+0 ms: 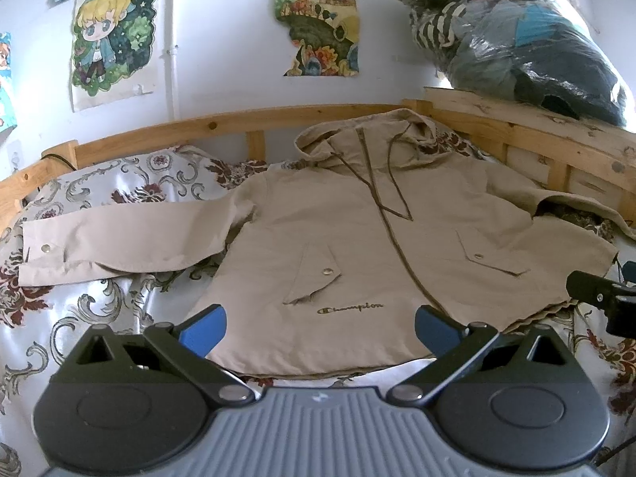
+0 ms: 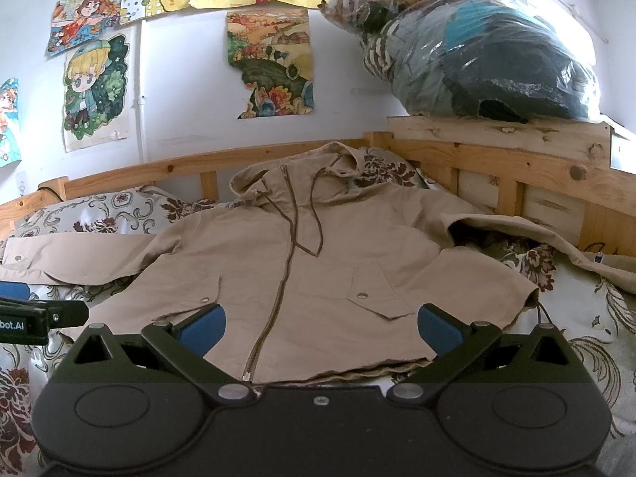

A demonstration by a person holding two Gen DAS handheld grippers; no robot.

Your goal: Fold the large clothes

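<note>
A beige hooded Champion jacket (image 1: 357,246) lies face up and spread flat on the bed, hood toward the wall, both sleeves stretched out sideways; it also shows in the right wrist view (image 2: 318,270). My left gripper (image 1: 320,330) is open and empty, hovering over the jacket's bottom hem left of the zipper. My right gripper (image 2: 320,328) is open and empty over the hem right of the zipper. The right gripper's edge shows at the far right of the left wrist view (image 1: 600,298); the left gripper's edge shows at the far left of the right wrist view (image 2: 39,318).
The bed has a floral satin cover (image 1: 99,310) and a wooden rail (image 1: 198,123) along the wall. A clear plastic bag of clothes (image 2: 477,51) sits on the wooden headboard shelf (image 2: 497,135) at the right. Posters (image 1: 111,35) hang on the white wall.
</note>
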